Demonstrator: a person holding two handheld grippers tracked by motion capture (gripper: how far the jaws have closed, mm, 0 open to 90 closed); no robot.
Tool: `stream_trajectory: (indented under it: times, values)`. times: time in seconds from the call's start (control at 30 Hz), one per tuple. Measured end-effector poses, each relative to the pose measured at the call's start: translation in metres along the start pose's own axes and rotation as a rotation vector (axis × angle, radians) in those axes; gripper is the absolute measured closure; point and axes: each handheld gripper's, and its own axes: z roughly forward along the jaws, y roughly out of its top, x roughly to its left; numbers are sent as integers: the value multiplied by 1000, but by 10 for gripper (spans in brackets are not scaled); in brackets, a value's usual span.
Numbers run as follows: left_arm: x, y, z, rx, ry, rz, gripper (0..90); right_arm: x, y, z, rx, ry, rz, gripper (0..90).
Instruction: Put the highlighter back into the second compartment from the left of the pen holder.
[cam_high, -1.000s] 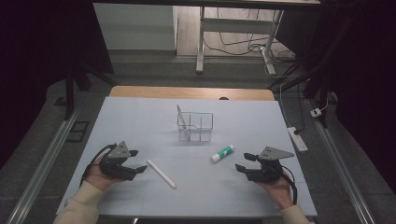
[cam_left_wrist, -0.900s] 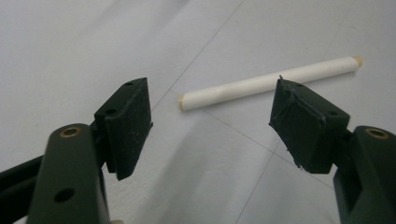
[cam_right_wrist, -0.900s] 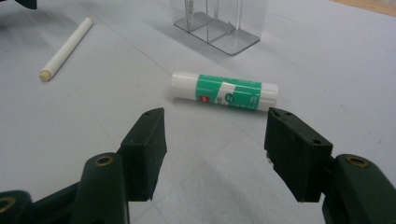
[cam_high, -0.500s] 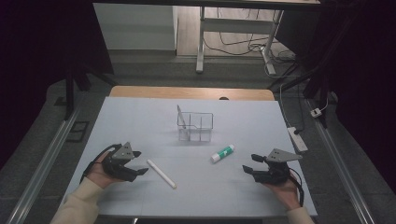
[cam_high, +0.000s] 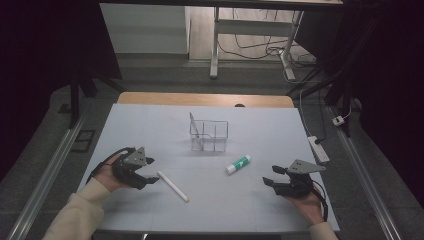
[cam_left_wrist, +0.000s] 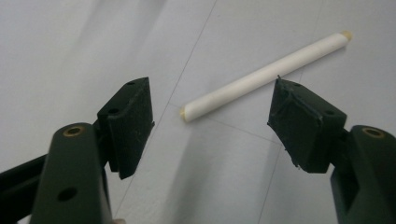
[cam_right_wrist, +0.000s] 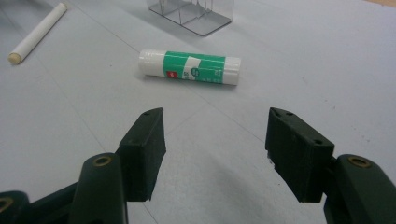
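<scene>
Left gripper view — gripper (cam_left_wrist: 212, 123) agape near stick (cam_left_wrist: 266, 74).

Table (cam_high: 150, 120): pale grey top, wooden far edge.
Floor (cam_high: 160, 70): grey, dim.
Desk legs (cam_high: 215, 45): white, beyond table.
Cables (cam_high: 260, 47): black, tangled.
Power strip (cam_high: 318, 149): right, white.

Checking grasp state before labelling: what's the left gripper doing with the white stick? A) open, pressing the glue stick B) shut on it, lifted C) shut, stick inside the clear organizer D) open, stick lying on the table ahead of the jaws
D: the left gripper has its jaws spread and empty, with the white stick lying flat on the table just beyond them.
</scene>
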Motion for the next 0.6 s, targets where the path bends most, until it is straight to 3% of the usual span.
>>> stream_trajectory:
  times: [0.27, 0.6]
  values:
    - [8, 9, 8, 43, -46, 115, 316, -1, -1, -2, -5, -13, 10, 378]
    - [11, 18, 23, 119, -107, 200, 316, -1, -3, -3, -1, -18, 12, 378]
